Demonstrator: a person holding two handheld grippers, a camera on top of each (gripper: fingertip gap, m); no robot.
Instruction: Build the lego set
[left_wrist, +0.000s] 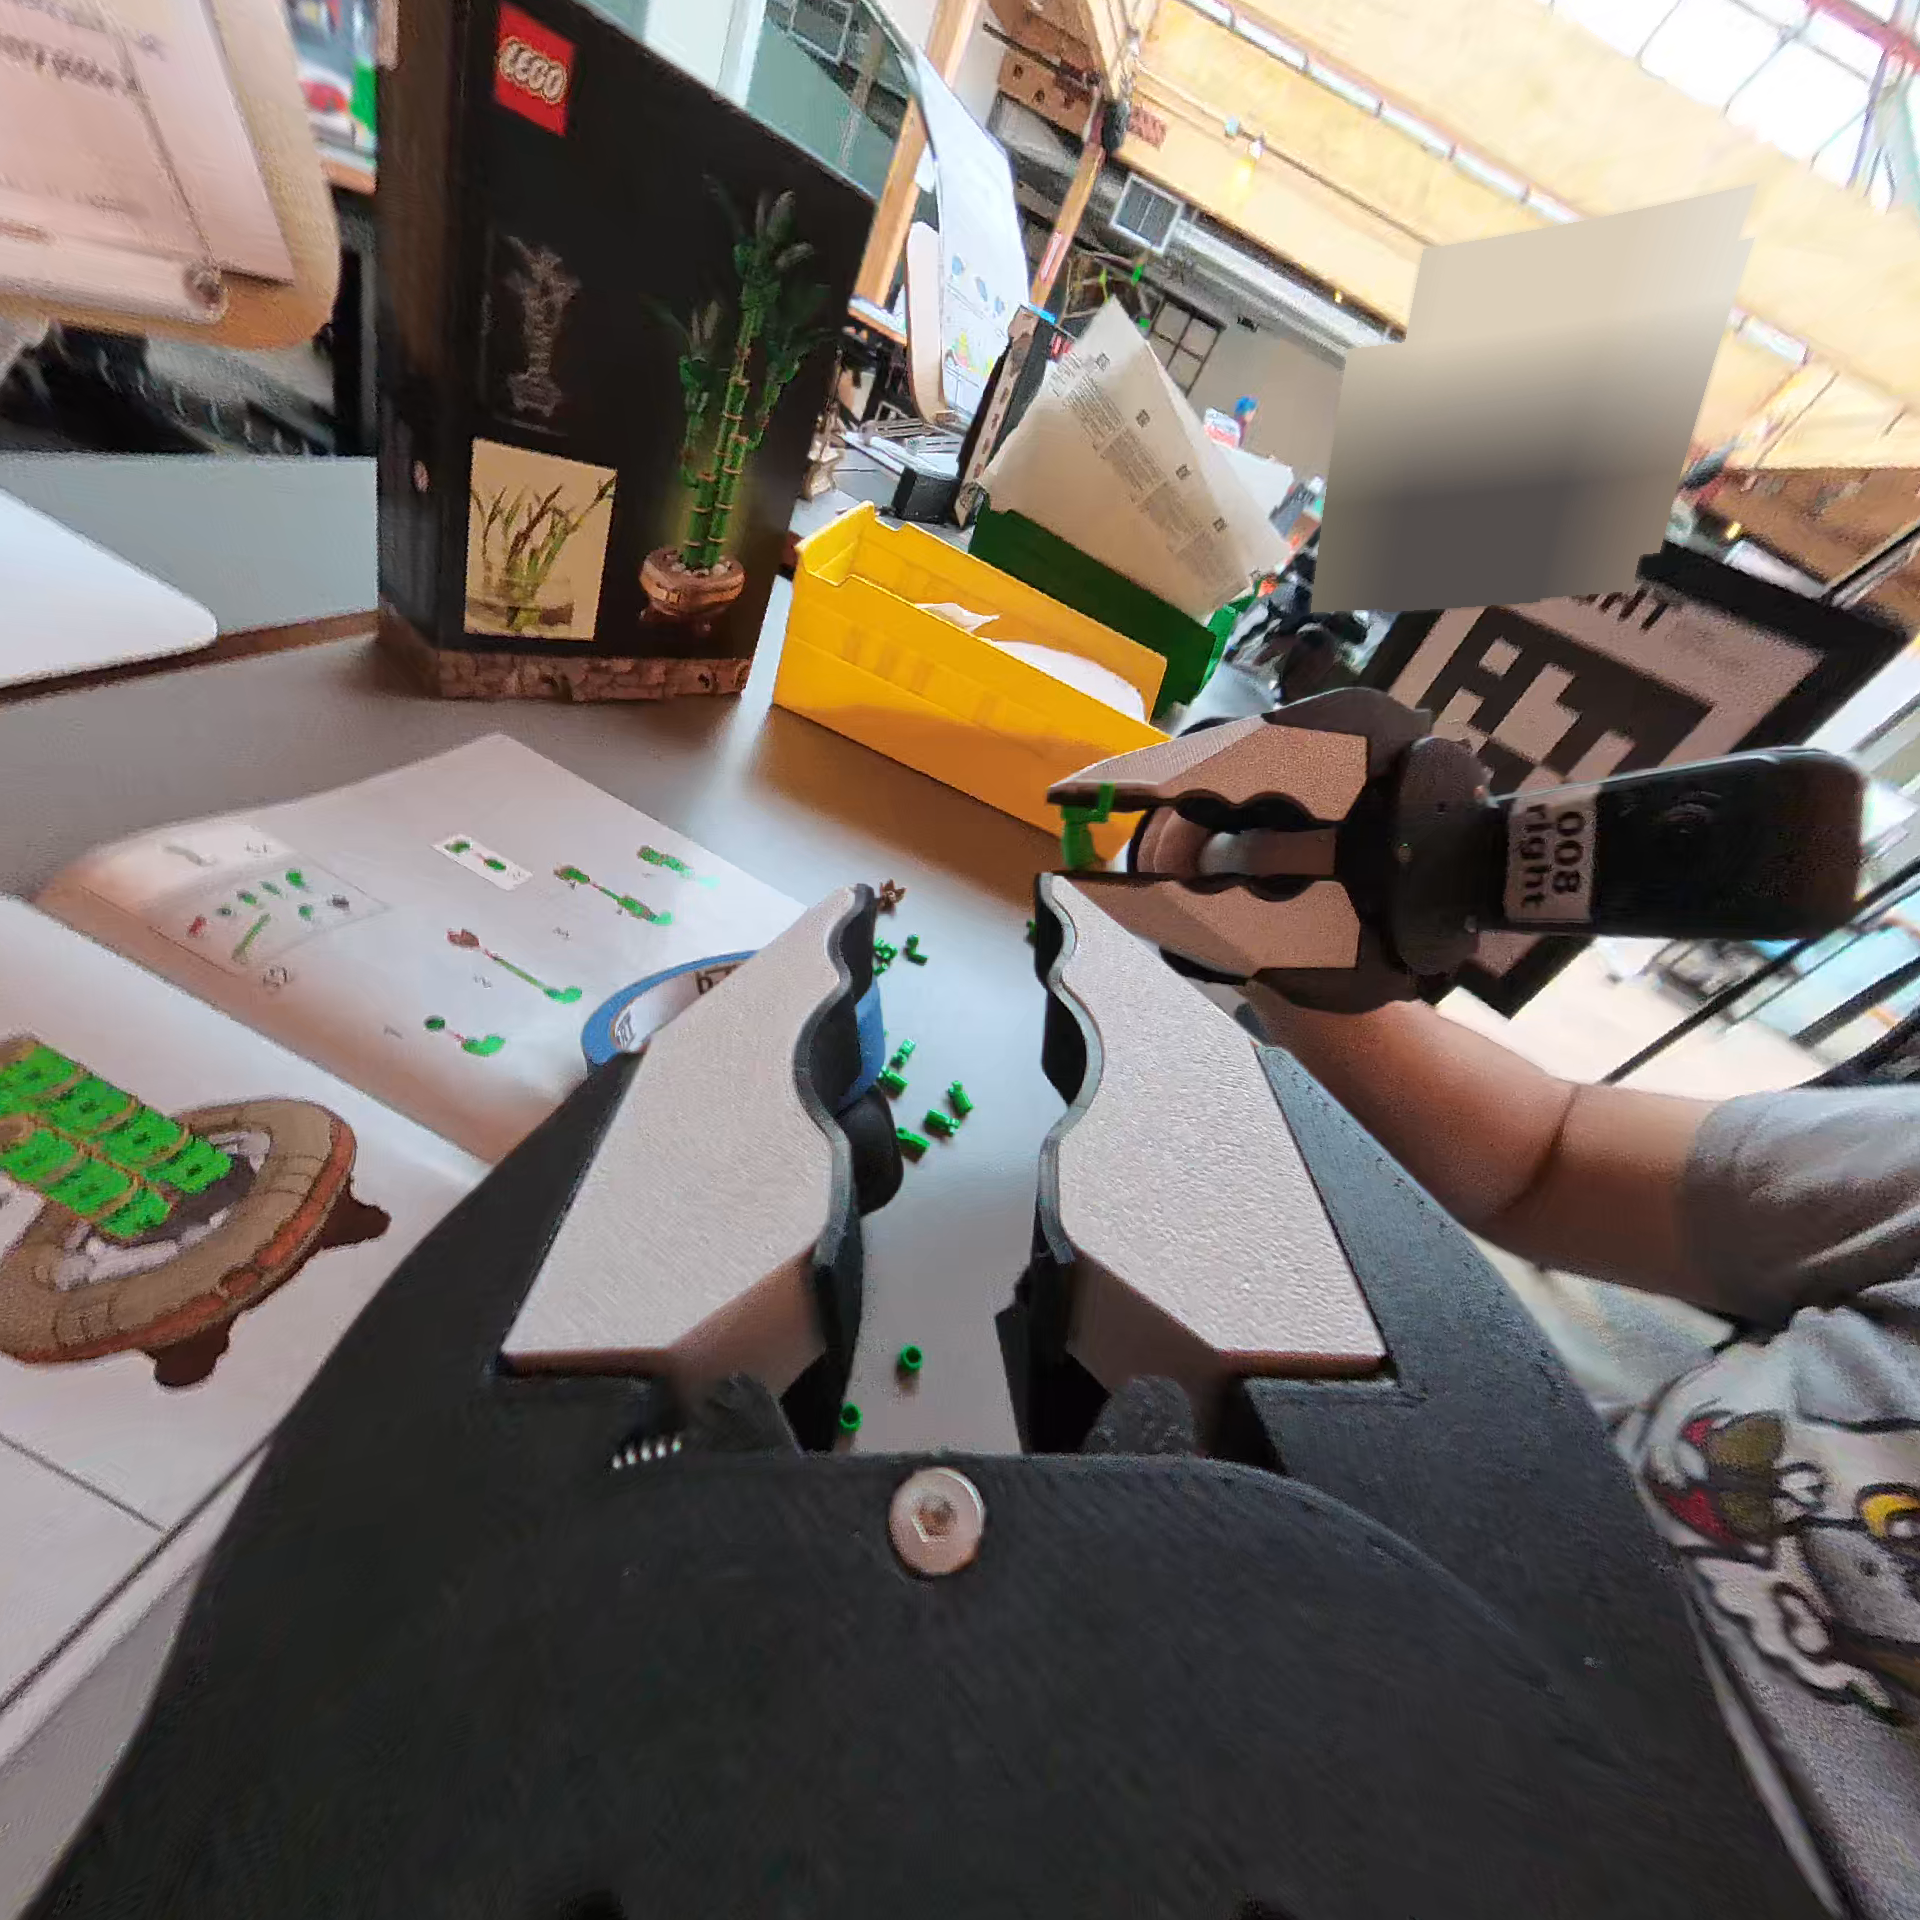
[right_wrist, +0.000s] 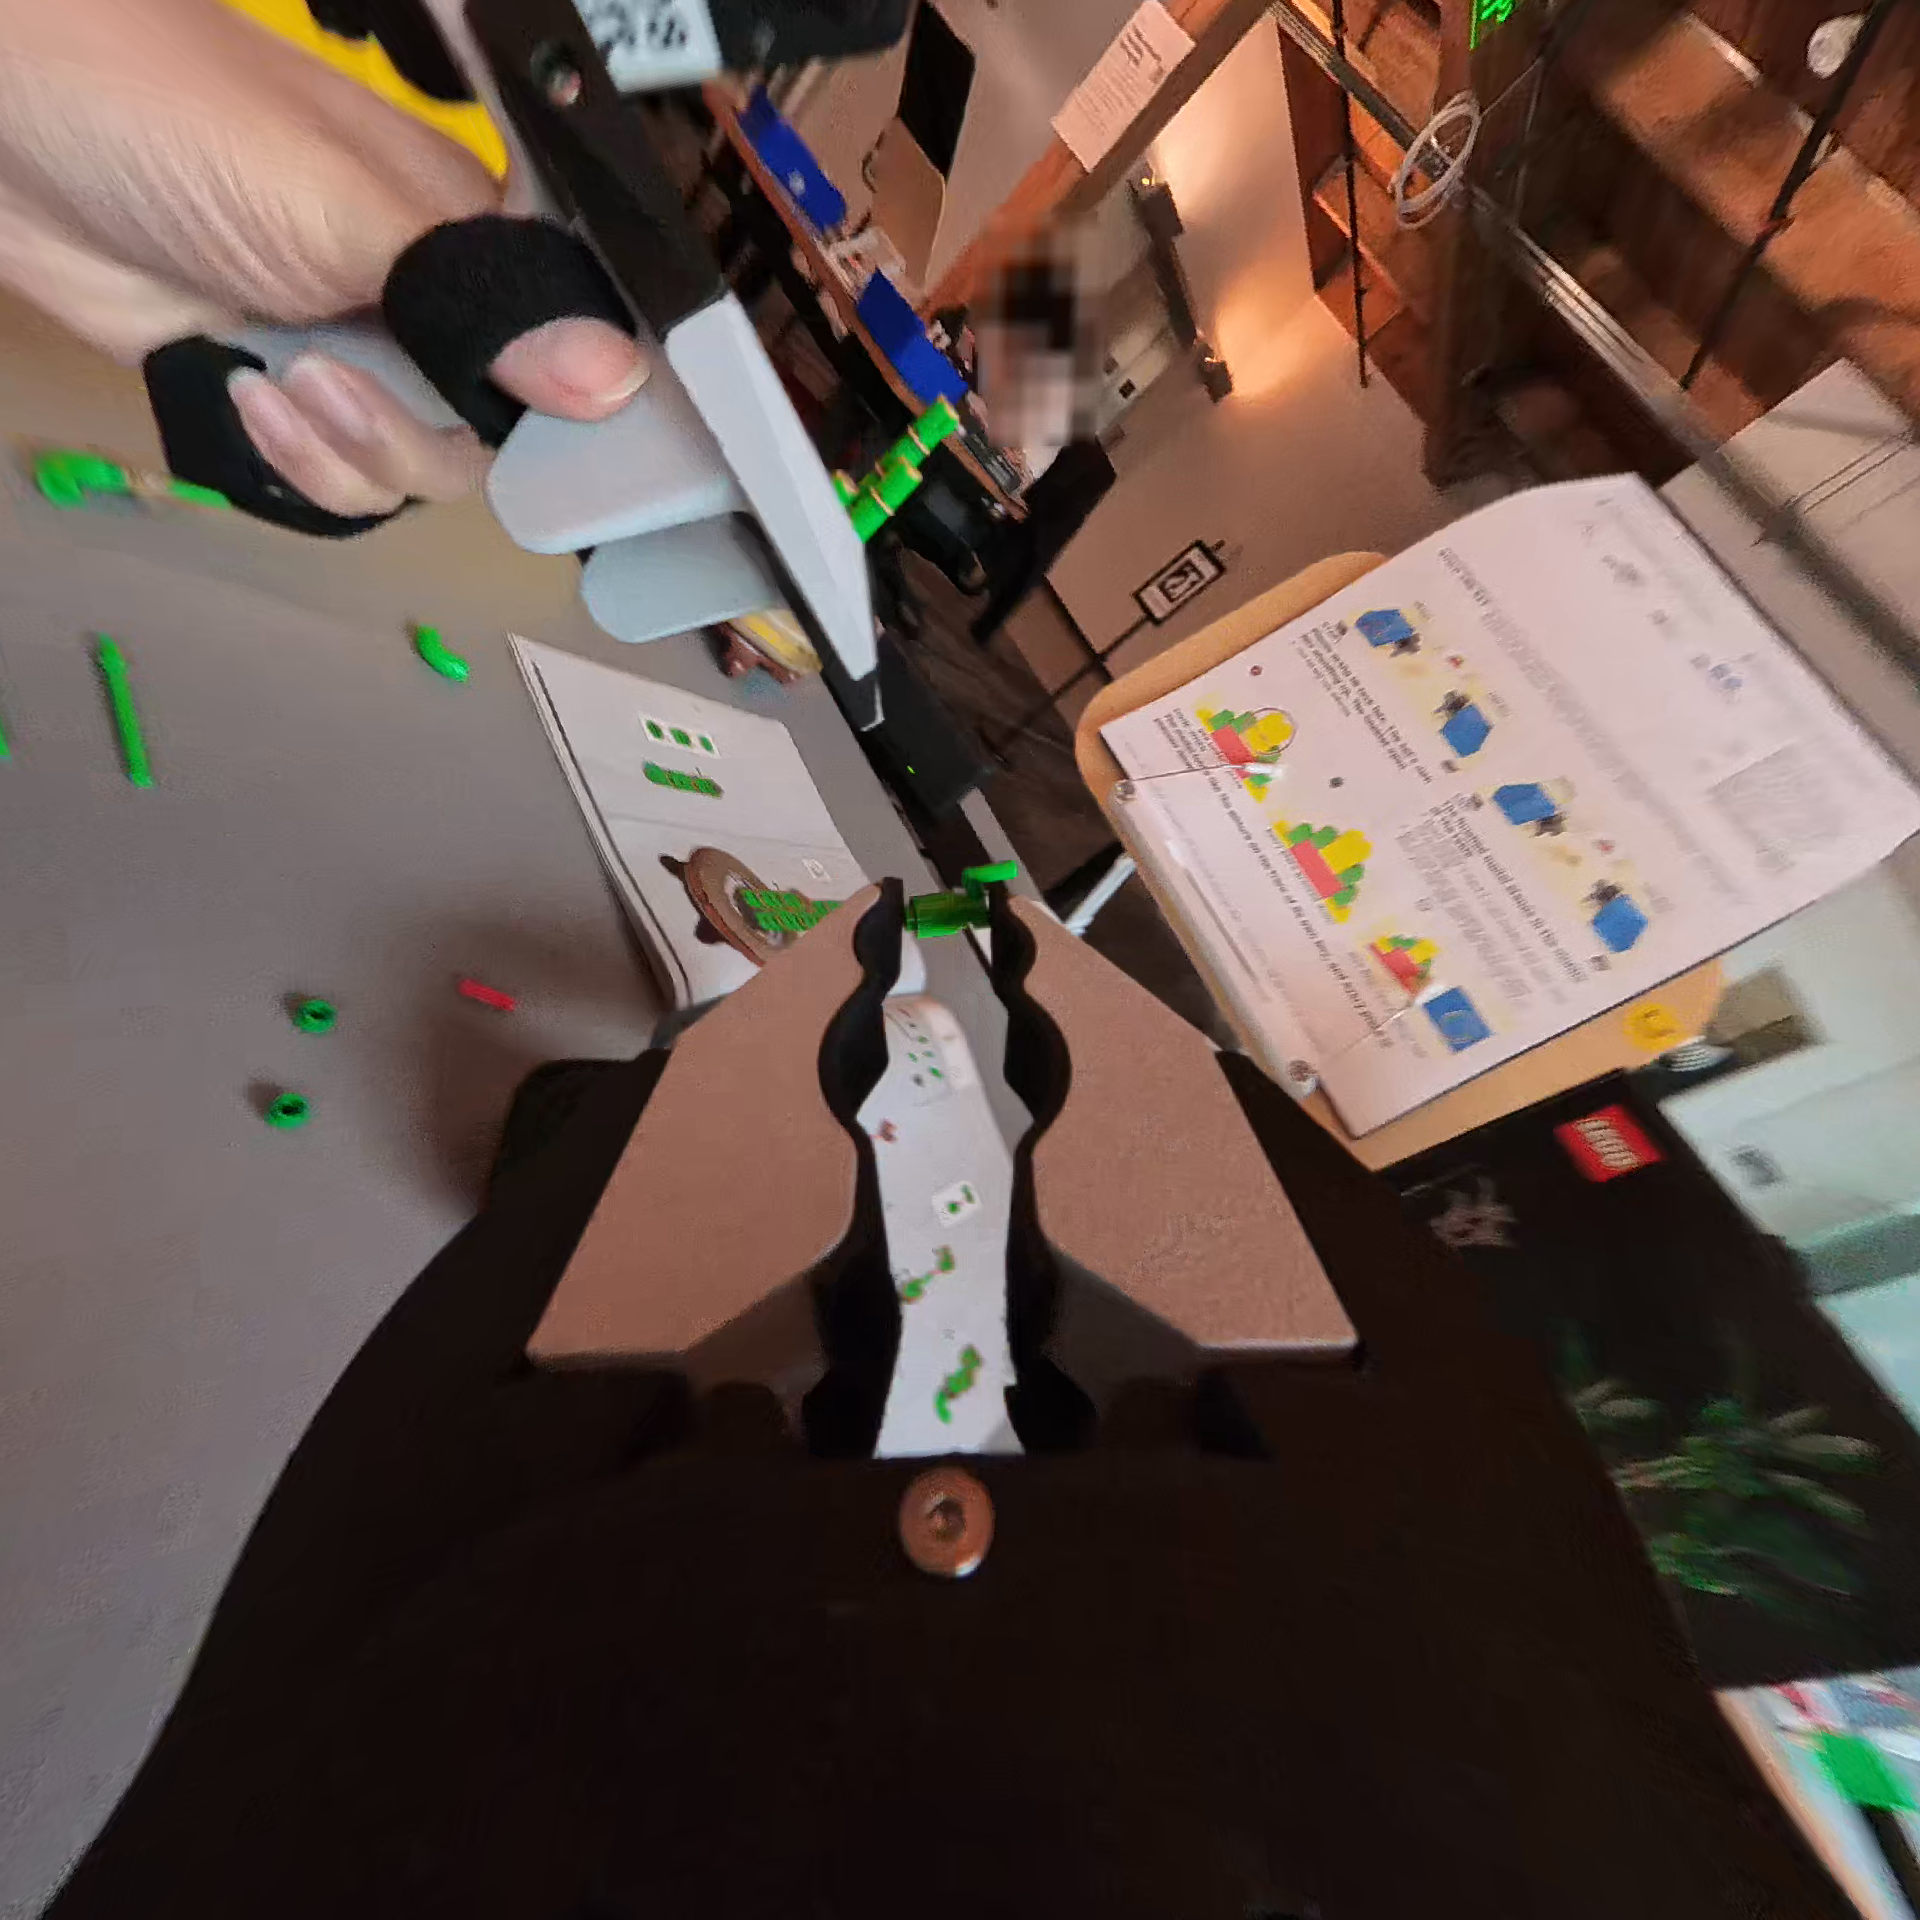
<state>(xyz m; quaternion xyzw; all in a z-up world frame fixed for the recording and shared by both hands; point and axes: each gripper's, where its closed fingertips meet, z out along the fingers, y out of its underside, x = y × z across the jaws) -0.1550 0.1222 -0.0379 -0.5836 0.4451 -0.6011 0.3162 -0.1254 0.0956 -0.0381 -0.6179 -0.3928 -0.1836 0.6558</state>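
The table looks smooth and matt; the yellow bin upper centre is glossy plastic; the instruction booklet is paper.

Black hand-held gripper, grey wavy-edged fingers

A red square brand logo sits at the top of the black box. A white label with small print wraps the handle of the right gripper. Dense fine print, too small to read, covers the sheet in the green bin. Dark marks show on the blue tape roll.
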